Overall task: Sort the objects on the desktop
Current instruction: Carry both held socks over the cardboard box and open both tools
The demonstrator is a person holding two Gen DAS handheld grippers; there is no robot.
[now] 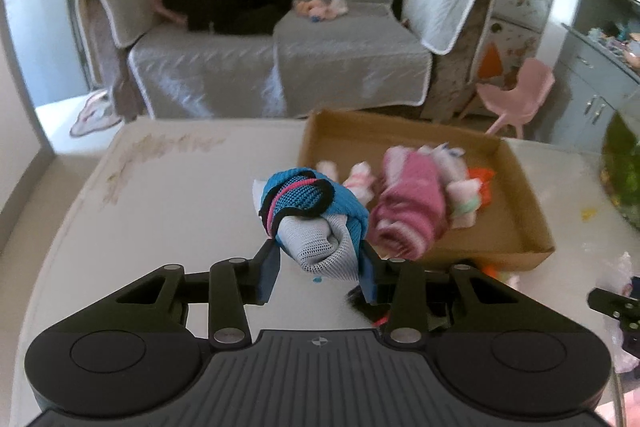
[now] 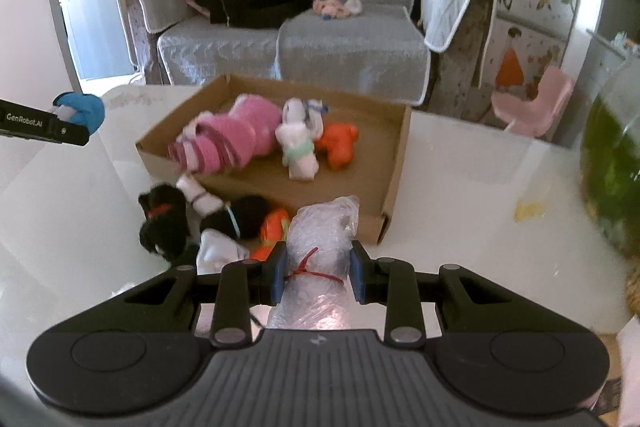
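My left gripper is shut on a rolled blue and grey mesh sock bundle, held above the white table. In the right wrist view that bundle shows at the far left, in the left gripper. My right gripper is shut on a clear plastic-wrapped bundle tied with a red band. A shallow cardboard box holds a pink striped roll, a white roll and an orange one. The box lies right of the blue bundle in the left wrist view.
Black, white and orange sock rolls lie on the table in front of the box. A glass fish bowl stands at the right edge. Beyond the table are a grey sofa and a pink chair.
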